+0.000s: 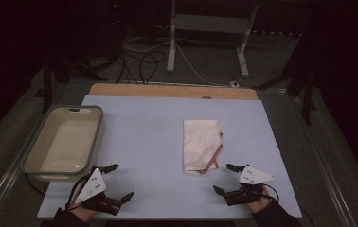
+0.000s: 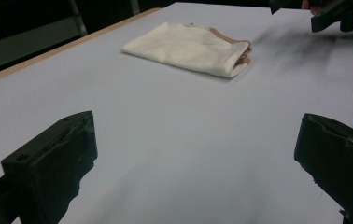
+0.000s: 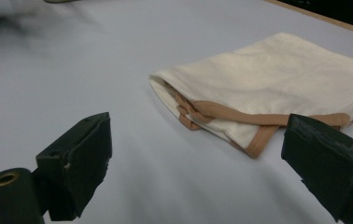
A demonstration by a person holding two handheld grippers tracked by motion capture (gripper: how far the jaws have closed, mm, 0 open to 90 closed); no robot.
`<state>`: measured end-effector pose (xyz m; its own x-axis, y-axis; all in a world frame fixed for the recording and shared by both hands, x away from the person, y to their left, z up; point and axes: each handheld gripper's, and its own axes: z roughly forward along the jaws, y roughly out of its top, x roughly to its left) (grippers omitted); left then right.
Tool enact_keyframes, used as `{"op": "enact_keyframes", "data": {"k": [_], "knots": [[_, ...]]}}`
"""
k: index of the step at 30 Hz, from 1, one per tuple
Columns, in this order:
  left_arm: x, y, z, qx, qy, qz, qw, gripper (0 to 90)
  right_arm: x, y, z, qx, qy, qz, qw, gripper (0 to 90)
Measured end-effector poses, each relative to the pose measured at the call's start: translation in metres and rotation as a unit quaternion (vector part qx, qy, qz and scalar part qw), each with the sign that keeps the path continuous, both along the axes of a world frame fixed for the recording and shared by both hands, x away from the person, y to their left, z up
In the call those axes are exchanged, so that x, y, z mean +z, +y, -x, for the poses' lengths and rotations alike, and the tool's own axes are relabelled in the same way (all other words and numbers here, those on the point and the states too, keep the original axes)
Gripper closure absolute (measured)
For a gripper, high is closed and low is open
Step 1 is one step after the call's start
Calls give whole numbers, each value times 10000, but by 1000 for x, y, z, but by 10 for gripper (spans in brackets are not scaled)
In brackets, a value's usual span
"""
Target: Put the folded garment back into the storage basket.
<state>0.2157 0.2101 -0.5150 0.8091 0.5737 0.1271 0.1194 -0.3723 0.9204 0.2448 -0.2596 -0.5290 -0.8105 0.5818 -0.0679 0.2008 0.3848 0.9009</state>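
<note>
A folded cream cloth point(image 1: 201, 145) with a tan band along its edge lies flat on the pale blue table point(image 1: 144, 142), right of the middle. The right gripper point(image 1: 226, 178) sits at the near edge, just short of the cloth's near right corner, jaws spread wide with nothing between them. In the right gripper view the cloth point(image 3: 277, 93) lies just ahead of the jaws, apart from them. The left gripper point(image 1: 118, 181) rests near the front left, also released and empty, well apart from the cloth point(image 2: 188, 46). A grey tub point(image 1: 40, 142) stands at the table's left edge
</note>
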Motion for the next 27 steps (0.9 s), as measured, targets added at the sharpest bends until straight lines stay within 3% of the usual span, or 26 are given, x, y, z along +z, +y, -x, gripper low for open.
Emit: {"op": "enact_keyframes", "data": {"k": [27], "knots": [[2,-8,1,-272,16,-95,9996,7,3,11,6,286,52,102,9995,88]]}}
